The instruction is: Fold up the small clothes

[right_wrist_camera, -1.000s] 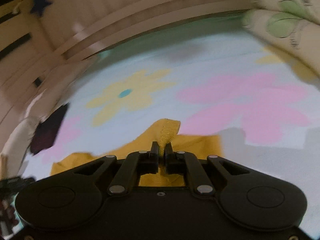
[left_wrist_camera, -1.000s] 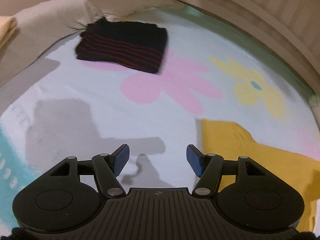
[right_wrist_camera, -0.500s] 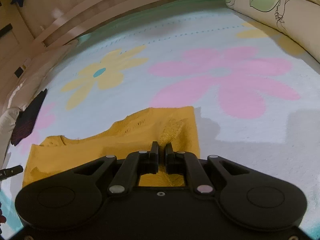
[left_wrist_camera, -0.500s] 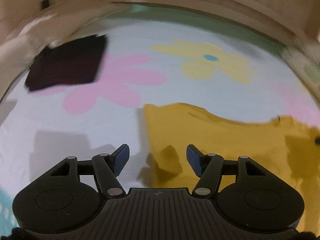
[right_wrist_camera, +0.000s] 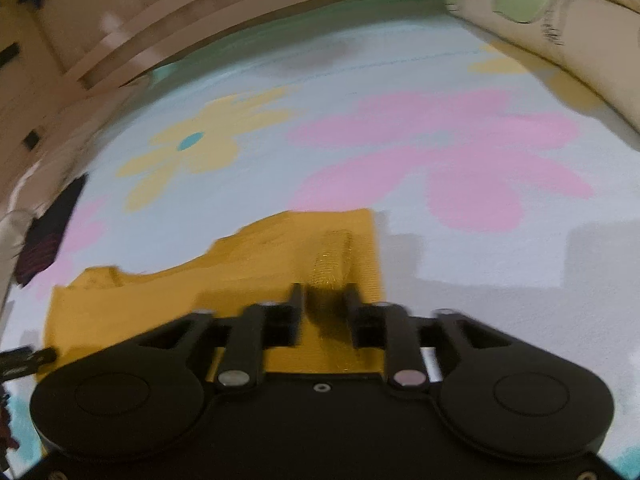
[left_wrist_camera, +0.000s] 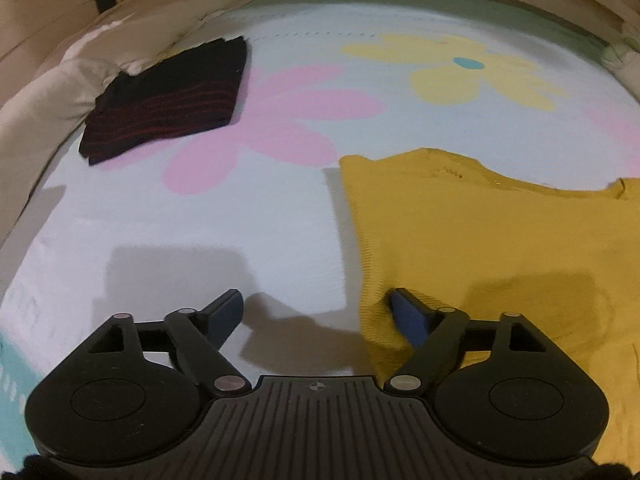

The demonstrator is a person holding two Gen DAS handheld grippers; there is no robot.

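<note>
A yellow garment (left_wrist_camera: 488, 236) lies flat on the flowered bed sheet (left_wrist_camera: 256, 224); it also shows in the right wrist view (right_wrist_camera: 240, 296). My left gripper (left_wrist_camera: 316, 312) is open, low over the garment's left edge, with its right finger over the yellow cloth and its left finger over bare sheet. My right gripper (right_wrist_camera: 322, 300) is open over the garment's right part, where a raised crease (right_wrist_camera: 336, 256) stands just ahead of the jaws. A folded dark garment with red stripes (left_wrist_camera: 168, 100) lies at the far left.
A cream pillow (left_wrist_camera: 48, 96) lies beside the dark folded garment. A leaf-print pillow (right_wrist_camera: 560, 28) lies at the right. A wooden bed frame (right_wrist_camera: 200, 12) curves along the far side of the sheet.
My right gripper has opened and let go of the yellow cloth it pinched. My left gripper has swung right and come down onto the garment's left edge, still open.
</note>
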